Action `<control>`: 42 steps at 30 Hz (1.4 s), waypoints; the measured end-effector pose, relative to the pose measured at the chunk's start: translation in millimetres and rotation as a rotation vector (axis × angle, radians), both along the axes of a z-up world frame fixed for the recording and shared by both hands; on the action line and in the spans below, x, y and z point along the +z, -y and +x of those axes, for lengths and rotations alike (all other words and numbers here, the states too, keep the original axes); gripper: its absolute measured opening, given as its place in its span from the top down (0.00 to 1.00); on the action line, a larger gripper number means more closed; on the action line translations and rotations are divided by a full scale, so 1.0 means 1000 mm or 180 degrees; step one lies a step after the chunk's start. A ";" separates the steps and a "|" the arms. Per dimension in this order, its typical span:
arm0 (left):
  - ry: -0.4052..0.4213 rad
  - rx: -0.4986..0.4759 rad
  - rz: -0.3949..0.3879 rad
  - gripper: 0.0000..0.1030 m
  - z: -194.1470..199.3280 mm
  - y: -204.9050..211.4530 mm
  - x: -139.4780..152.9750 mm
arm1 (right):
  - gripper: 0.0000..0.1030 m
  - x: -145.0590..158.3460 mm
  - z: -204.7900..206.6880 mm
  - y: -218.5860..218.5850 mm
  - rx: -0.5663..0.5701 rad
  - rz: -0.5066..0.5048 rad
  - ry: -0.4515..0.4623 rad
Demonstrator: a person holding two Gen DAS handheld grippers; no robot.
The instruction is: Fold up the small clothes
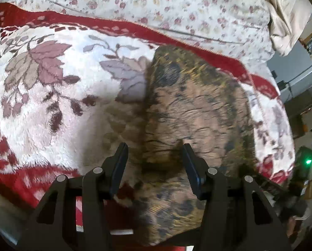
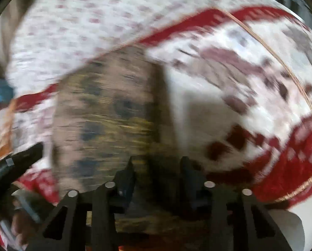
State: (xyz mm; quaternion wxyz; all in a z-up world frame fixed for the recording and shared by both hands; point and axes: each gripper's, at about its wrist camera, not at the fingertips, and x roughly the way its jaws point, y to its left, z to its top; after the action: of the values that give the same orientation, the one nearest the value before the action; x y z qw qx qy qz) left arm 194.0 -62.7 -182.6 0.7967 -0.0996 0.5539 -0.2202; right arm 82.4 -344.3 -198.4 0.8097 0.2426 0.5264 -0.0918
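While I look through the left wrist view, my left gripper point(image 1: 154, 146) hangs with jaws wide, holding nothing, right over the near end of the brown patterned garment point(image 1: 195, 113). It lies folded flat on the fluffy red-and-white blanket point(image 1: 40, 87), flowered sheet point(image 1: 176, 4) behind. Right wrist view, heavily blurred: my right gripper point(image 2: 158, 163) also looks parted and empty over the garment's point(image 2: 105, 115) near right edge; the left gripper tip point(image 2: 22, 156) shows at far left. Risk, my guess: closing now could pinch blanket pile along with cloth, or grab one layer and undo the fold.
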 end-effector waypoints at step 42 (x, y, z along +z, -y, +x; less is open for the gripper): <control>-0.0352 0.0077 -0.1202 0.83 0.199 -0.029 0.065 | 0.84 0.045 0.231 0.003 0.1020 0.1449 0.0495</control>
State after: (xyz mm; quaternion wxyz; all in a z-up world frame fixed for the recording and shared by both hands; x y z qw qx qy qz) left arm 393.2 -33.3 -117.5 0.7347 -0.2659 0.5445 -0.3049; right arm 313.9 -347.4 -153.3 0.7766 0.3381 0.5014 0.1767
